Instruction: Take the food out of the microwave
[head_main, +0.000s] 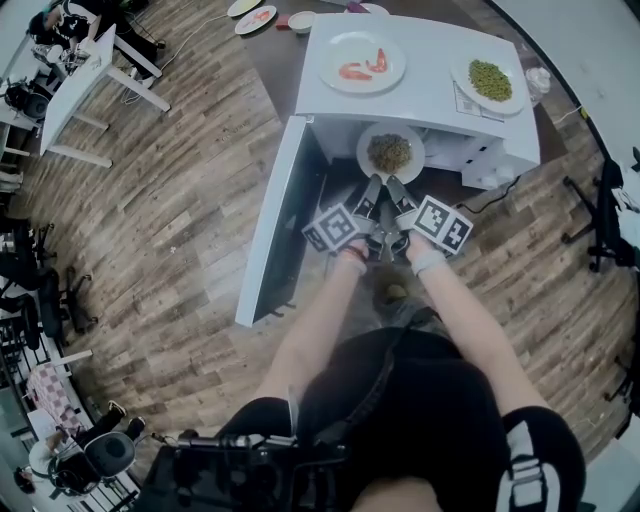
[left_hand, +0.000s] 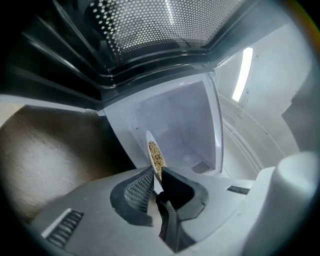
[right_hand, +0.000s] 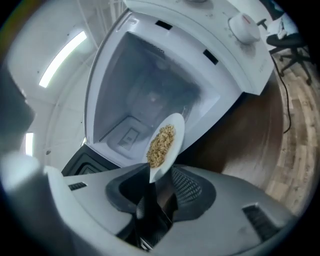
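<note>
Pinching plate (left_hand: 156, 157) rim, left gripper (left_hand: 157, 176) jaws (right gripper (right_hand: 159, 176) straddling)

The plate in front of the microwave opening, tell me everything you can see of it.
A round white plate, ceramic-looking, carries a heap of brownish grainy food. It sits about level at the mouth of the open microwave. The left gripper pinches its near rim between its fingers; the right gripper has the rim between its fingers, which seem not to press on it.

Swung-wide microwave door (head_main: 275, 225) walling the left, cavity (right_hand: 145, 95) open ahead, plate of grains (head_main: 390, 152) in its mouth, control panel (right_hand: 235, 40) at right
</note>
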